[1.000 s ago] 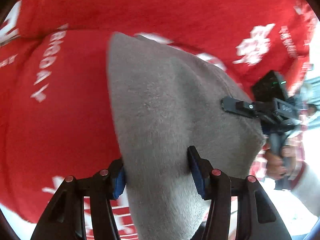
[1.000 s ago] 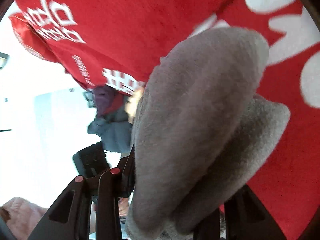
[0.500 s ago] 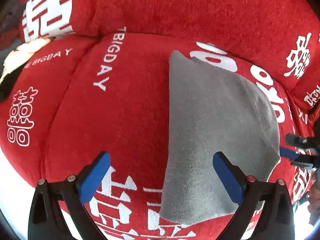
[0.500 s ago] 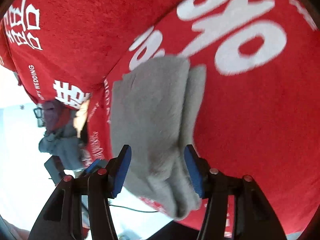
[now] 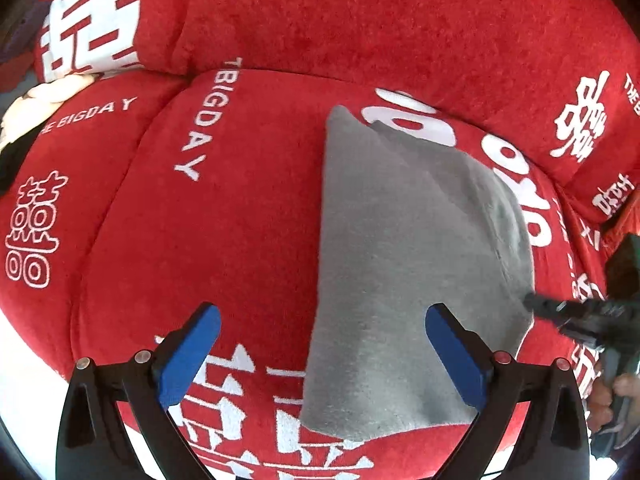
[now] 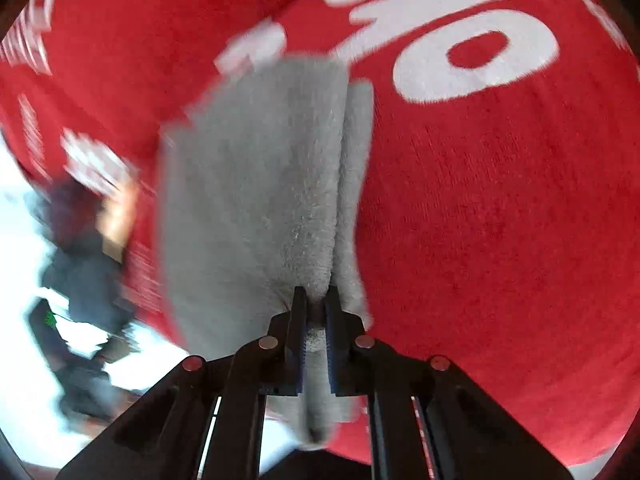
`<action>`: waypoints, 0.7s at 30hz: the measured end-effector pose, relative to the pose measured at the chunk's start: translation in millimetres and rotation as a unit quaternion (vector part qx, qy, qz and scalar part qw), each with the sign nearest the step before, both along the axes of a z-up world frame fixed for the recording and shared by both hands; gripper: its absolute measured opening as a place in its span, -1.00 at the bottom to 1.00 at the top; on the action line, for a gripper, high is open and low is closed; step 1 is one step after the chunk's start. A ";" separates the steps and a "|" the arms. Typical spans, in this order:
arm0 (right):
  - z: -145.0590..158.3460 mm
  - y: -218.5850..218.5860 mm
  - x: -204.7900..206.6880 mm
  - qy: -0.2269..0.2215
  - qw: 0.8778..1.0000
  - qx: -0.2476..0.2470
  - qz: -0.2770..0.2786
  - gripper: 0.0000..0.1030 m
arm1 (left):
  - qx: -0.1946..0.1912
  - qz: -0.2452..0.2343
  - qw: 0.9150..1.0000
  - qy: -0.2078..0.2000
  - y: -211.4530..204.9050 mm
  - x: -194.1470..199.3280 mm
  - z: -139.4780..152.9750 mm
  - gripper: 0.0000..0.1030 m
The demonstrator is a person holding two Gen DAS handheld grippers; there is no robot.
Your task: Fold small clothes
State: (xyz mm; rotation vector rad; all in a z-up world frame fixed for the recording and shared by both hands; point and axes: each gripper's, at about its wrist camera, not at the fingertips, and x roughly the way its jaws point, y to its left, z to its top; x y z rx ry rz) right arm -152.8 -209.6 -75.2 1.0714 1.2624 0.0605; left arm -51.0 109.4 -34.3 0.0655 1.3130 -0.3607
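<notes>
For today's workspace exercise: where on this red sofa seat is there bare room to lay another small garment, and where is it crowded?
Free: the seat cushion left of the grey cloth, up to the seam. Also the red stretch right of the cloth in the right wrist view. Crowded: the cloth's right edge, where the right gripper pinches it. The left gripper hangs open.

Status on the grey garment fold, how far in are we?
Done: grey fleece garment lies doubled on the red cushion, one layer peeking beside the other. In hand: right gripper is shut on its near edge; left gripper is open above it. Left: probably another fold or straightening, then release.
</notes>
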 end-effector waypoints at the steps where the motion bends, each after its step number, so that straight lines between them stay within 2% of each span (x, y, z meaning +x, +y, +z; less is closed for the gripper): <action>1: 5.2 -7.3 -2.3 -0.010 1.000 0.002 -0.013 -0.61 | 0.001 -0.004 1.000 0.003 -1.6 -0.1 -1.5 0.99; 3: 10.2 -27.1 -3.0 -0.025 0.999 0.005 -0.048 0.48 | 0.004 -0.007 1.000 0.006 -4.9 -0.2 -4.5 0.99; 4: 7.8 -34.2 -0.7 -0.029 0.998 0.012 -0.060 0.51 | 0.001 -0.008 1.000 0.012 -7.6 0.3 -6.2 0.99; 7: -15.7 -46.1 14.6 -0.010 0.996 0.055 -0.067 0.51 | -0.006 -0.009 1.000 0.021 -13.9 0.3 -6.8 0.99; 8: -27.4 -45.1 22.4 0.009 0.995 0.070 -0.071 0.39 | -0.007 -0.010 1.000 0.023 -15.7 -0.1 -6.7 0.99; 9: -43.1 -46.1 29.0 0.030 0.991 0.099 -0.080 -0.30 | -0.006 -0.012 1.000 0.024 -17.5 -0.6 -6.2 0.99; 10: -50.4 -45.8 34.7 0.035 0.989 0.116 -0.084 -0.72 | -0.003 -0.015 1.000 0.024 -19.5 -1.1 -5.2 0.99; 11: -45.0 -44.5 40.7 0.028 0.991 0.103 -0.074 -0.68 | -0.002 -0.017 1.000 0.022 -20.1 -1.5 -4.1 0.99; 12: -24.6 -38.4 52.3 -0.009 0.998 0.050 -0.032 -0.69 | 0.000 -0.019 1.000 0.020 -20.3 -1.7 -3.2 0.99; 14: -3.6 -23.1 61.8 -0.044 0.999 -0.015 0.020 -0.69 | 0.006 -0.022 1.000 0.021 -20.3 -1.6 -6.7 0.99; 15: -2.4 -18.6 65.2 -0.040 0.996 -0.061 0.050 -0.69 | 0.011 -0.025 0.999 0.026 -20.9 -1.1 -12.5 0.99; 16: -12.7 -15.6 67.9 -0.010 0.991 -0.105 0.079 -0.69 | 0.019 -0.026 0.999 0.035 -22.1 -0.5 -18.0 0.99; 17: -20.8 -14.9 68.7 0.008 0.989 -0.120 0.090 -0.66 | 0.026 -0.026 0.998 0.044 -23.3 0.0 -22.3 0.99; 19: -26.3 -20.1 65.1 0.010 0.991 -0.109 0.072 -0.66 | 0.035 -0.025 0.998 0.051 -24.6 -0.1 -25.8 0.99; 20: -20.8 -19.9 63.0 0.016 0.990 -0.123 0.063 -0.54 | 0.040 -0.026 0.998 0.051 -24.9 -0.9 -26.3 0.99; 21: -16.1 -20.3 59.0 0.020 0.988 -0.138 0.062 -0.34 | 0.042 -0.028 0.997 0.050 -25.0 -1.4 -26.5 0.99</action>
